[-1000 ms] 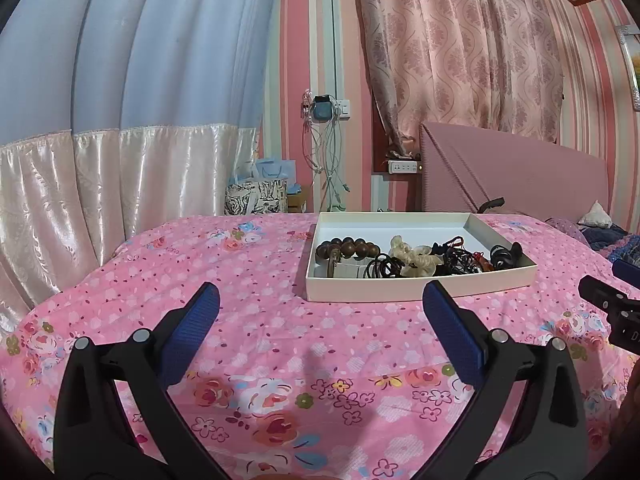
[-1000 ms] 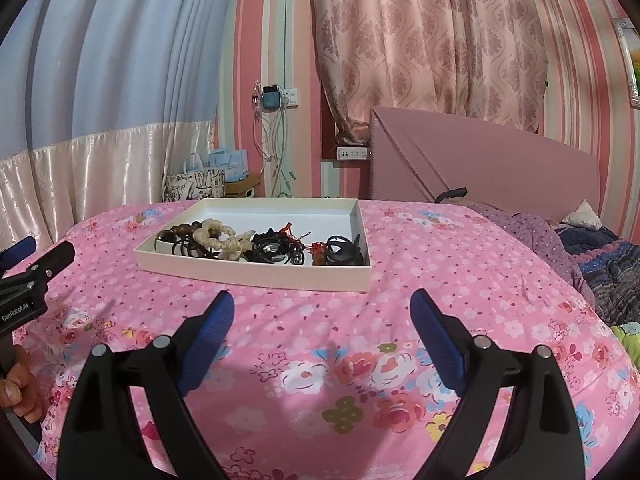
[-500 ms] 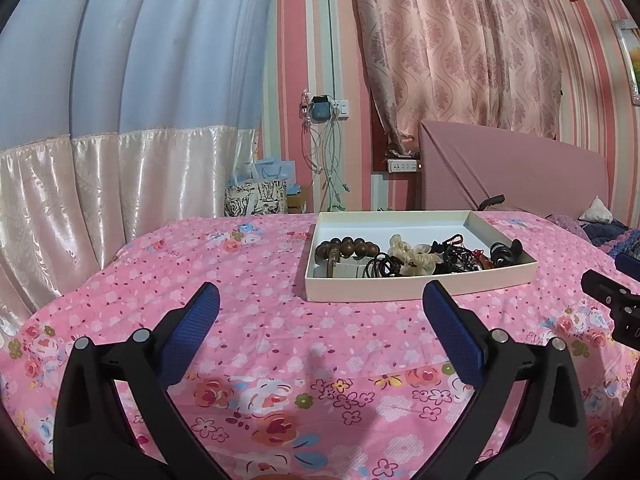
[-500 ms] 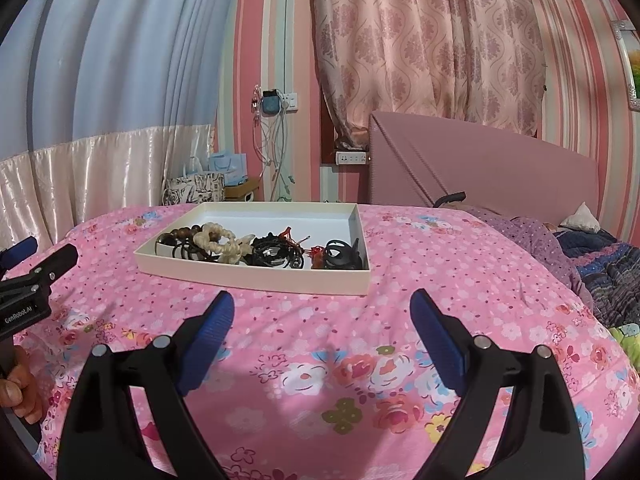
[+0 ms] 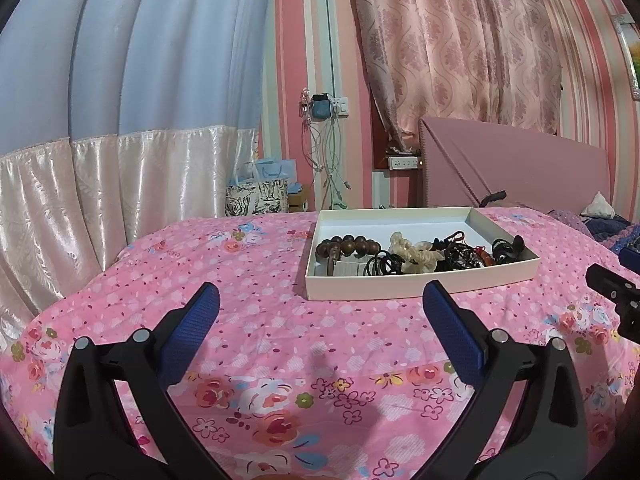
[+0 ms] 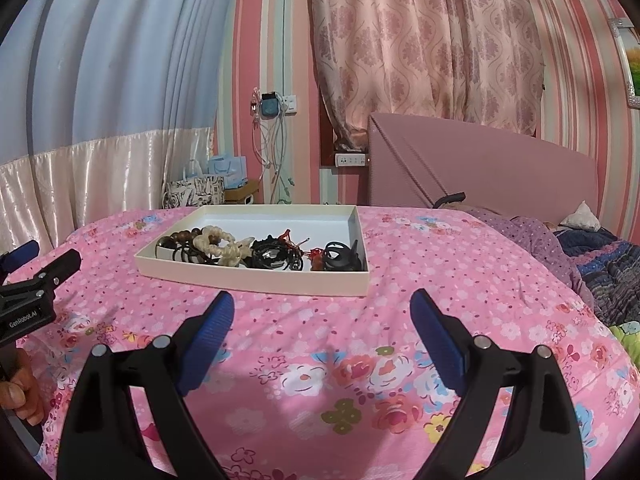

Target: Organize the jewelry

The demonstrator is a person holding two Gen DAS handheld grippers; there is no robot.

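A shallow cream tray sits on the pink floral bedspread; it also shows in the right wrist view. In it lie a brown bead bracelet, a cream scrunchie, black hair ties and a black clip. In the right wrist view I see the scrunchie, the black ties and the clip. My left gripper is open and empty, short of the tray. My right gripper is open and empty, just before the tray's near wall.
The bedspread falls off toward shiny curtains at left. A pink headboard and rumpled bedding lie at right. Gift bags and hanging cables stand behind the bed.
Both grippers have edged slightly closer to the tray. Jaws stay open; nothing in the tray has moved.
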